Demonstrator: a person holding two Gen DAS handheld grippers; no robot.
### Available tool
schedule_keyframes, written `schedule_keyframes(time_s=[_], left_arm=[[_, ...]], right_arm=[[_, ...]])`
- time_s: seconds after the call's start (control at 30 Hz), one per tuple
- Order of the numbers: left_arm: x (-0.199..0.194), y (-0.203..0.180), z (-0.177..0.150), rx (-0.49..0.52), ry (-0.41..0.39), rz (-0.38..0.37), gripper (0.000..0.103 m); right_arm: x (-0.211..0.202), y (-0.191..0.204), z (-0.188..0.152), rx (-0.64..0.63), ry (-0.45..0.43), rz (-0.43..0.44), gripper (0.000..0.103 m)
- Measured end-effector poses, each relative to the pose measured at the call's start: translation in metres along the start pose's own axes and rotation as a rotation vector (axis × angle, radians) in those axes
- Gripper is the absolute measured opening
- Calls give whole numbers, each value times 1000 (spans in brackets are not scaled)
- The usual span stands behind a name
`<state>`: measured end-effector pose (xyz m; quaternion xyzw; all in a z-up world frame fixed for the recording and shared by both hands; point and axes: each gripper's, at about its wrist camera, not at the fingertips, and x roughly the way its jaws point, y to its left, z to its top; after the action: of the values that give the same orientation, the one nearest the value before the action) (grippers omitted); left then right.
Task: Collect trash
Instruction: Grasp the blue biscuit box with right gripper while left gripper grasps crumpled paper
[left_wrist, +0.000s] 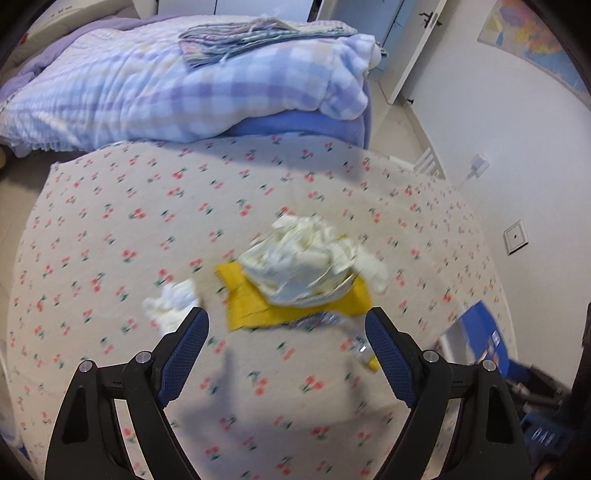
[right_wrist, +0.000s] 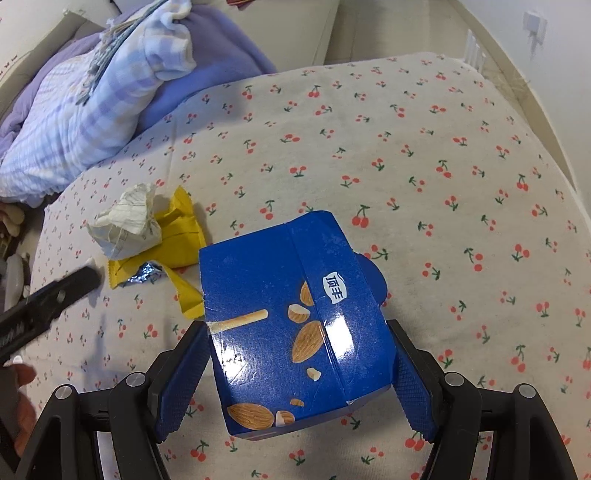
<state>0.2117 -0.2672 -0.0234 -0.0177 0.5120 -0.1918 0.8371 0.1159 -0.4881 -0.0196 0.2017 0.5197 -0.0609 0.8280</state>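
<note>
Blue snack box (right_wrist: 295, 328) marked "顶丰", between right hand-held gripper (right_wrist: 297, 334) pads

Left gripper (left_wrist: 287, 325): black angular linkage arms, round silver screws at pivots, two fingers (left_wrist: 186, 354) faced with dark blue cross-hatched pads. Right gripper (right_wrist: 297, 343): same build, black frame, silver screw heads, blue textured fingers (right_wrist: 413, 391). White lettering on blue part at left view's lower right, unreadable.
</note>
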Motion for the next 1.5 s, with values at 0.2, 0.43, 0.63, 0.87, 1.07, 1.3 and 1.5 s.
schedule_keyframes(time_s=[0.2,0.43,0.63,0.87,1.07,1.3,1.5], left_arm=[[16,-15,14,-10,-16,19,82],[38,-7,15,-99,49,38,26],[44,-1,8,-129,75,30,7],[27,-10,24,-22,83,62,38],[21,-13,45,68,-13,130,80],[59,-20,58,205,21,120,67],[66,-17,58,214,19,117,29]], right_arm=[[1,-1,0,4,5,7,79],[-1,0,-1,-3,4,16,79],[-2,0,-1,-3,3,16,79],[-6,-3,-3,6,-4,16,79],[-4,-13,3,49,-11,17,79],[1,-23,10,78,-18,-14,79],[6,-29,14,84,-15,-37,79]])
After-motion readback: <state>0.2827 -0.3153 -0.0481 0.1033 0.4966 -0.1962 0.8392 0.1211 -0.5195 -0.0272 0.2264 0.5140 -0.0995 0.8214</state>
